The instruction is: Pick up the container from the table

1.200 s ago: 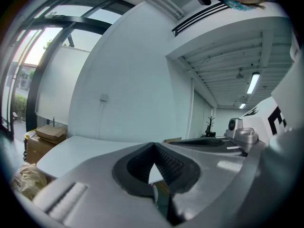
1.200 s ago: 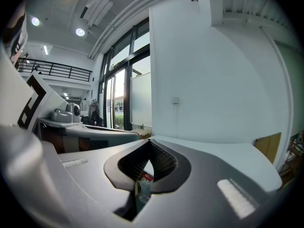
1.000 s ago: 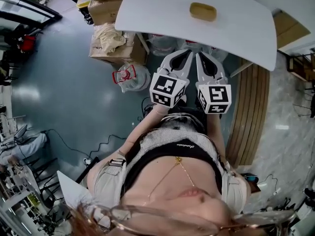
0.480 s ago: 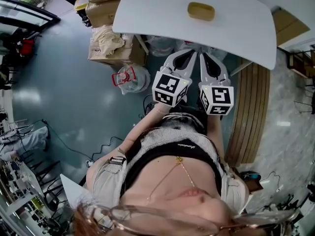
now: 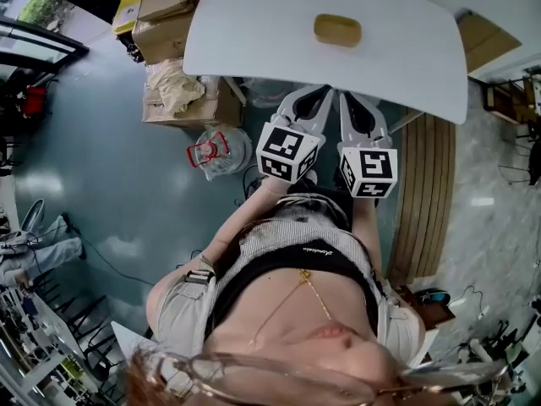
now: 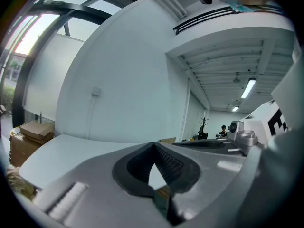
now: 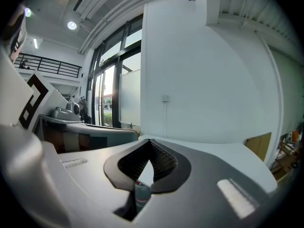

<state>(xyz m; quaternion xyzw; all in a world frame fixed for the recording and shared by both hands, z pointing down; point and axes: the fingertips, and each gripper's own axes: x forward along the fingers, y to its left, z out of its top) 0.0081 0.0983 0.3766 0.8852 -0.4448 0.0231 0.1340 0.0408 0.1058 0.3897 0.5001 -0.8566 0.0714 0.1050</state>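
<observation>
Your left gripper (image 5: 311,98) and right gripper (image 5: 352,101) are both clenched on nothing, side by side at the white table's (image 5: 254,32) near edge. The container (image 5: 337,30) lies farther out on it, well apart from both.

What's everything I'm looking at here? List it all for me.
table: one, white, top of the head view
container: one, tan, on the table
cardboard boxes: several, brown, on the floor left of the table
plastic bag: one, clear with red, on the floor below the boxes
wooden slats: one strip, brown, right
left gripper: one, grey, shut, empty, by the table's near edge
right gripper: one, grey, shut, empty, beside it
</observation>
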